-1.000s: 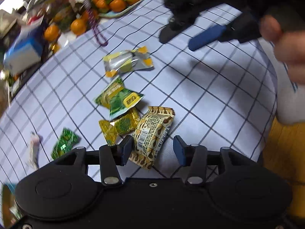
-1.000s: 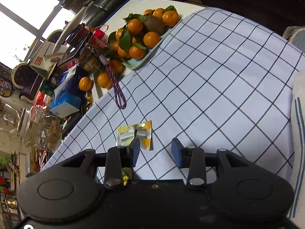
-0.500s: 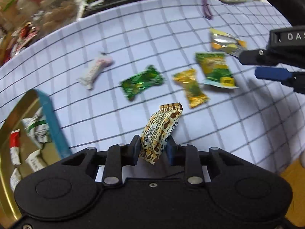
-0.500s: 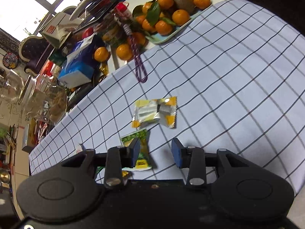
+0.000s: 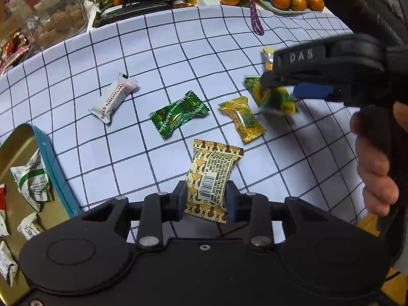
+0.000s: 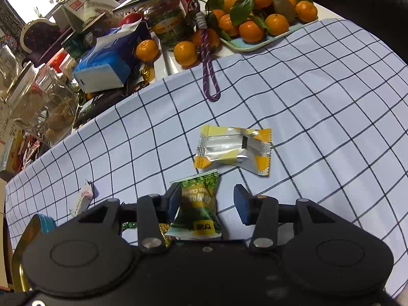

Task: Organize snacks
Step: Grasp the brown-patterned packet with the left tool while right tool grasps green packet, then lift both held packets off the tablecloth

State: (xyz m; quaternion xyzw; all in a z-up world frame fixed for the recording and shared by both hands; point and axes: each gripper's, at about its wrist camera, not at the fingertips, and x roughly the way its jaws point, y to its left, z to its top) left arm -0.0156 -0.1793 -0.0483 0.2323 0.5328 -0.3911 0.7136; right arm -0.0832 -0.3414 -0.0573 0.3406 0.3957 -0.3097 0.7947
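My left gripper (image 5: pixel 205 200) is shut on a gold-and-brown patterned snack pack (image 5: pixel 213 178), held above the checked cloth. On the cloth lie a white bar (image 5: pixel 112 100), a dark green candy (image 5: pixel 178 113) and a gold candy (image 5: pixel 242 118). A gold tin with a teal rim (image 5: pixel 44 158) at the left holds several white packets. My right gripper (image 6: pixel 206 201) is open around a green-and-yellow snack pack (image 6: pixel 199 204), which touches its left finger. It also shows in the left wrist view (image 5: pixel 276 99). A silver-and-yellow pack (image 6: pixel 233 149) lies just beyond.
A tray of oranges (image 6: pixel 257 23), a blue tissue box (image 6: pixel 109 66), a purple cord (image 6: pixel 209 71), jars (image 6: pixel 48 104) and clutter line the cloth's far edge. The tin's rim (image 6: pixel 42 223) shows at the lower left of the right wrist view.
My left gripper has stayed shut on the patterned pack while carrying it above the cloth beside the tin. My right gripper has moved forward over the green-and-yellow pack, which now sits between its fingers.
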